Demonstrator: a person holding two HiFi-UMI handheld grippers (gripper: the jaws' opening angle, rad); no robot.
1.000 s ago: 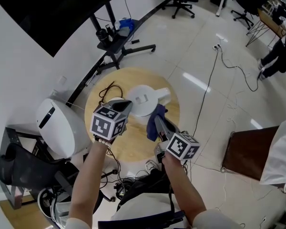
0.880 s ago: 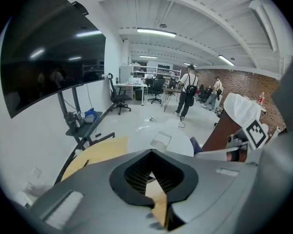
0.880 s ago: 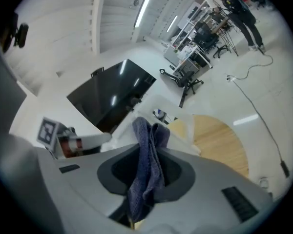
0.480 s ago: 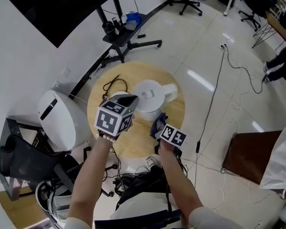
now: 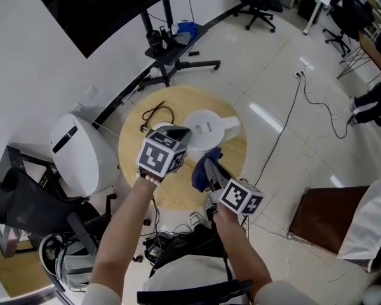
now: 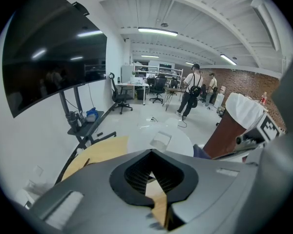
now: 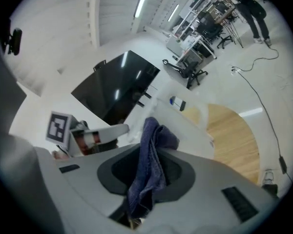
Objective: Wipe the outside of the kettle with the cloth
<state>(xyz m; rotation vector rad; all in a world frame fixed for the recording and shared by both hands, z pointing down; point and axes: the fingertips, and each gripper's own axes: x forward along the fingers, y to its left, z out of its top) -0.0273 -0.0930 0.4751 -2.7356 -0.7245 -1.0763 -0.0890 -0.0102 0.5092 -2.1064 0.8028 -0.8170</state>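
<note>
The round wooden bench (image 5: 132, 146) fills the middle of the head view, and the white kettle (image 5: 206, 127) stands upright on its far right part, lid on. The left tongs (image 5: 180, 134) sit at the kettle's left side, pressed together with nothing between them; whether their tip touches the body cannot be told. The right tongs (image 5: 206, 165) come in from the near side, pinching a dark blue cloth (image 5: 200, 173) that hangs bunched from their tip, just beside the kettle's near wall. A black cable (image 5: 157, 114) lies loose at the far left. The cloth is in hand and brought to the kettle, so the wiping looks begun at most; the white surface shows no mark of what has been covered, and the far side and right-hand projection probably remain.
</note>
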